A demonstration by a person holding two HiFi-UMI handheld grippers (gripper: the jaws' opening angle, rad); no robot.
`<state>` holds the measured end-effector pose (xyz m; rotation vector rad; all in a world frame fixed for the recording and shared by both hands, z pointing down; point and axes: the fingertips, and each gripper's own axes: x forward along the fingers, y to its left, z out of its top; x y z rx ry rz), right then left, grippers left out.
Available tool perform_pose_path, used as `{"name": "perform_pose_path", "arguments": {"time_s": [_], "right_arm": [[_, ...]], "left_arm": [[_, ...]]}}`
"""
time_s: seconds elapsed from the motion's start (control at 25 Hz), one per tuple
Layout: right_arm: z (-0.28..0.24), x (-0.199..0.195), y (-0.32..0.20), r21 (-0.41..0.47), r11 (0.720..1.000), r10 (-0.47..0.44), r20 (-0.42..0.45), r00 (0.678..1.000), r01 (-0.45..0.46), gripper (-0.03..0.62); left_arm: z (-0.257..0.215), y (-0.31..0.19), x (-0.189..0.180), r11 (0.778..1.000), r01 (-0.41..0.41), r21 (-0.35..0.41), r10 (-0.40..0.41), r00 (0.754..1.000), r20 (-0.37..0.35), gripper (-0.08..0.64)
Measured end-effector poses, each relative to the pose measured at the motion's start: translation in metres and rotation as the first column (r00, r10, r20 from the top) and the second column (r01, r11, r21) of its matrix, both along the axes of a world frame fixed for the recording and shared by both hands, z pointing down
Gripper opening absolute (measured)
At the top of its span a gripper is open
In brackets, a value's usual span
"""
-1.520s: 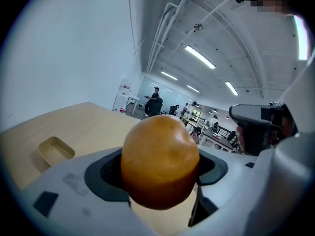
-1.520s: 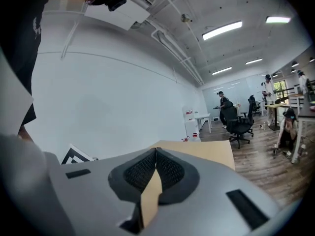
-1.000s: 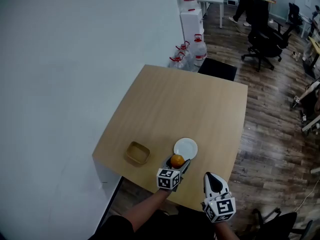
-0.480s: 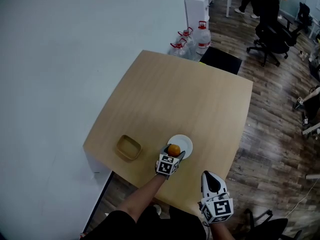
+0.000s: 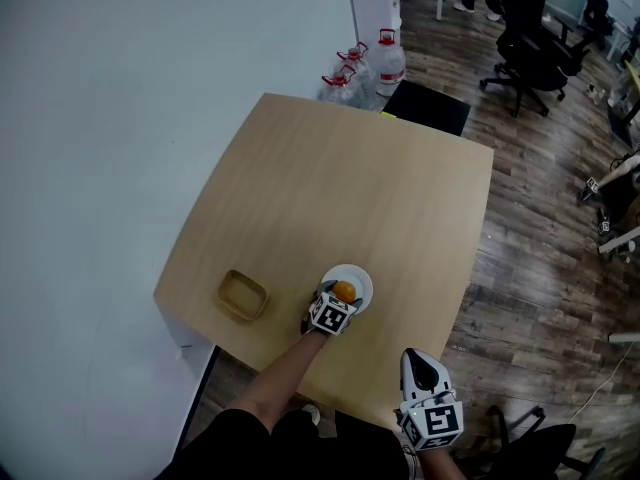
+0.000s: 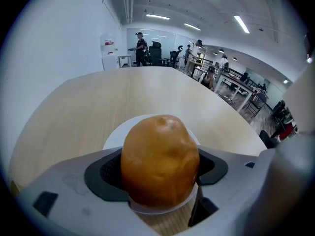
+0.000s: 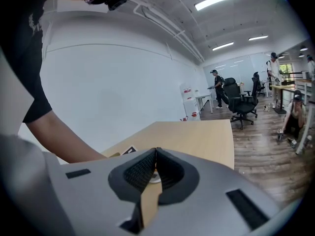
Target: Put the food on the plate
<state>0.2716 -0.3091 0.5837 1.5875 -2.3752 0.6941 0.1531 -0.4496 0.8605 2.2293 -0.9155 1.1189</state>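
Head camera: on my head, faces steeply down, far off; takes in whole table, floor, office beyond.

Left gripper camera: rides my left gripper, looks along jaws, low over tabletop toward office; very near food and plate.

Right gripper camera: rides my right gripper at table's near edge, faces across tabletop toward wall and office.

Shared: tabletop and plate in all three; my left arm in head and right gripper views.

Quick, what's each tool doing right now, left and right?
Left tool: closed on the food, over the plate.
Right tool: closed, empty.
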Motion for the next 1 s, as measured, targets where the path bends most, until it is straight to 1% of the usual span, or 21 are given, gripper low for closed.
{"name": "perform_pose_path", "arguments": {"time_s": [0.28,0.48,0.64,0.84,0.92,1.0], "right_arm": [[0.003,0.005,0.007,-0.003,1.000,-0.001,-0.001,1.000,0.001,0.060],[-0.003,0.010,0.008,0.002,1.000,0.001,0.006,1.000,-0.001,0.060],[-0.021,0.022,0.007,0.040,0.998,0.042,0.006,0.999,-0.042,0.060],[-0.025,0.044,0.002,0.045,0.991,0.122,0.009,0.992,-0.122,0.060],[-0.028,0.047,0.003,0.049,0.989,0.137,0.004,0.991,-0.137,0.060],[-0.032,0.045,0.005,0.057,0.989,0.138,-0.003,0.990,-0.137,0.060]], "left_arm": [[0.002,-0.008,0.002,0.999,0.015,-0.038,-0.015,1.000,-0.004,0.334],[-0.007,-0.013,0.003,1.000,0.003,-0.001,-0.003,1.000,-0.014,0.347],[-0.016,-0.015,0.003,1.000,0.013,0.012,-0.013,1.000,-0.020,0.353],[-0.023,-0.015,0.004,0.999,0.022,0.025,-0.021,0.999,-0.034,0.353],[-0.022,-0.017,0.002,0.999,0.027,0.040,-0.026,0.999,-0.042,0.353],[-0.029,-0.016,0.000,0.999,0.026,0.039,-0.024,0.998,-0.050,0.354]]}}
